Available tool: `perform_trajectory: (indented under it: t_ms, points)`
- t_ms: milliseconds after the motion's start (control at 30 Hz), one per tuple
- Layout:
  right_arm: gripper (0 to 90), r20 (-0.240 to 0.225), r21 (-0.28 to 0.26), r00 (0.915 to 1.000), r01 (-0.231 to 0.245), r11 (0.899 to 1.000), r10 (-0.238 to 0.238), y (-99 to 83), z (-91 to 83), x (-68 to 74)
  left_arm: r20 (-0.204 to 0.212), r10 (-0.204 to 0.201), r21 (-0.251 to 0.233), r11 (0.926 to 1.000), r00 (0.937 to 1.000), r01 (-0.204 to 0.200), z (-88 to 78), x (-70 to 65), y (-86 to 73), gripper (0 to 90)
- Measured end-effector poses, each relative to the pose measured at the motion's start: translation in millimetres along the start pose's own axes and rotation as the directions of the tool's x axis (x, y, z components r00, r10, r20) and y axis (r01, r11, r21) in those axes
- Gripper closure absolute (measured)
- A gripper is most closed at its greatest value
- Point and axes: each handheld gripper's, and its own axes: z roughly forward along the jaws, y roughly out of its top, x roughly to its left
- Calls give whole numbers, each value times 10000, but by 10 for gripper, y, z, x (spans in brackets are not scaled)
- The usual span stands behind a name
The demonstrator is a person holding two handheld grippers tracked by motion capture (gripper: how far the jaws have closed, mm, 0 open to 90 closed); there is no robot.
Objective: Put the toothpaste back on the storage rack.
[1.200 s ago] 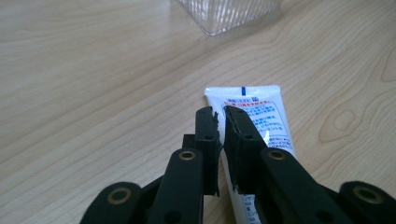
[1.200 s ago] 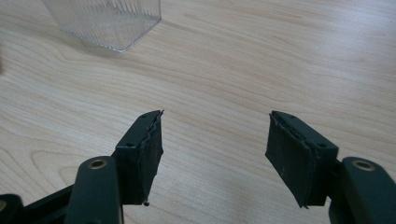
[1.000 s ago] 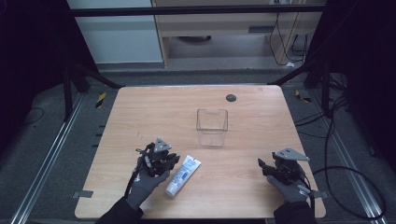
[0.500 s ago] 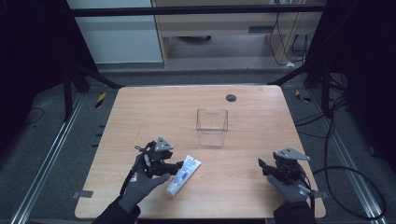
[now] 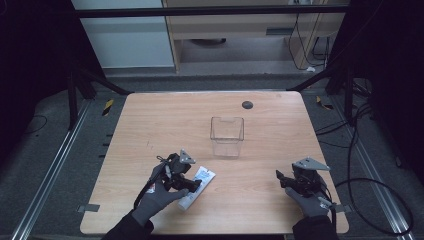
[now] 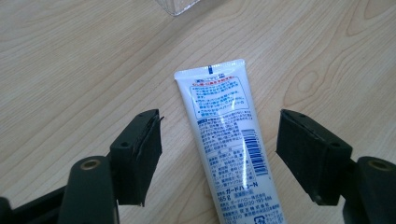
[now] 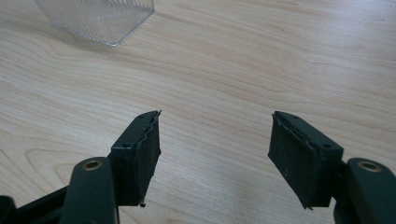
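Observation:
A white tube (image 5: 205, 175) with blue and red print lies flat on the wooden table (image 5: 160, 125) at the front left. My left gripper (image 5: 194, 184) is over its near half. In the left gripper view the tube (image 6: 224, 140) runs between the two spread jaws of my left gripper (image 6: 219, 117). Neither pad touches it, and the jaws have just been opening. My right gripper (image 5: 281, 176) rests at the front right. In its own view my right gripper (image 7: 215, 116) is open over bare wood, its jaws having widened a little.
A clear square plastic container (image 5: 226, 136) stands upright in the middle of the table, beyond both grippers; its corner shows in the gripper views (image 6: 187, 5) (image 7: 100, 18). A small black round disc (image 5: 247, 105) lies near the far edge.
The left gripper's jaws have spread apart around the tube, which stays flat on the table. The left hand shifted slightly. The right hand has kept still.

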Motion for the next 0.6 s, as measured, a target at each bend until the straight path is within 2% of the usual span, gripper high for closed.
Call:
perform_trajectory:
  t_ms: [233,600]
  points:
    - [335,12,58,10000,-36,10000,36,-2,2,-1,119,152,538,9984,9998,-158,108,-8,86,301]
    - [335,-63,108,10000,-61,9999,62,-4,7,-6,188,79,1110,9938,9998,-100,270,-49,208,310]
